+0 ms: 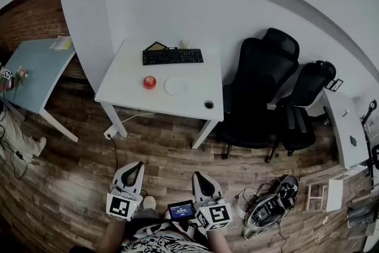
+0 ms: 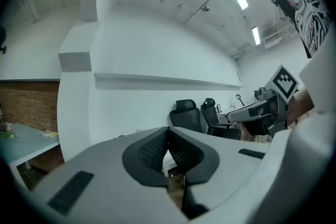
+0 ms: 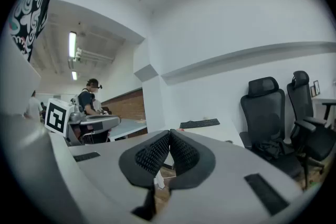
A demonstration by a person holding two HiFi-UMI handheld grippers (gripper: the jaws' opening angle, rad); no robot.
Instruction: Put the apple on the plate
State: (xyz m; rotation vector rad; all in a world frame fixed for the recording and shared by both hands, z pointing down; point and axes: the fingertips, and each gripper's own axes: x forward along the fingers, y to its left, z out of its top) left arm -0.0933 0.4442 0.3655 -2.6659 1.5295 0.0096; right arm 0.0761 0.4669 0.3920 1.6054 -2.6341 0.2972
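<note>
The apple [image 1: 150,82], red and round, sits on the white desk [image 1: 195,101] towards the desk's front left part, just beside the plate [image 1: 176,86] but not on it; a narrow strip of bare desktop separates the two. The plate is white, flat and holds nothing, lying near the middle of the desk. At the desk's back edge a black keyboard [image 1: 172,56] lies crosswise, with a small pale cup [image 1: 185,43] behind it and a dark flat pad [image 1: 156,46] at its left end. A round cable hole [image 1: 208,104] marks the desk's front right corner. Two black office chairs [image 1: 260,89] stand to the right of the desk, and a pale blue table [image 1: 35,71] stands to its left against a brick wall [image 1: 26,15]. A cable runs from under the desk to a white plug block [image 1: 111,134] on the wooden floor [image 1: 166,151]. Both tongs are well apart from the desk, out over the floor in front of it. The left gripper [image 1: 134,166] has its jaws pressed together with nothing between them, and the right gripper [image 1: 198,175] likewise has its dark ribbed pads [image 3: 157,153] meeting at the tips, clamped on nothing. A small lit screen [image 1: 181,210] sits between the two grippers.
</note>
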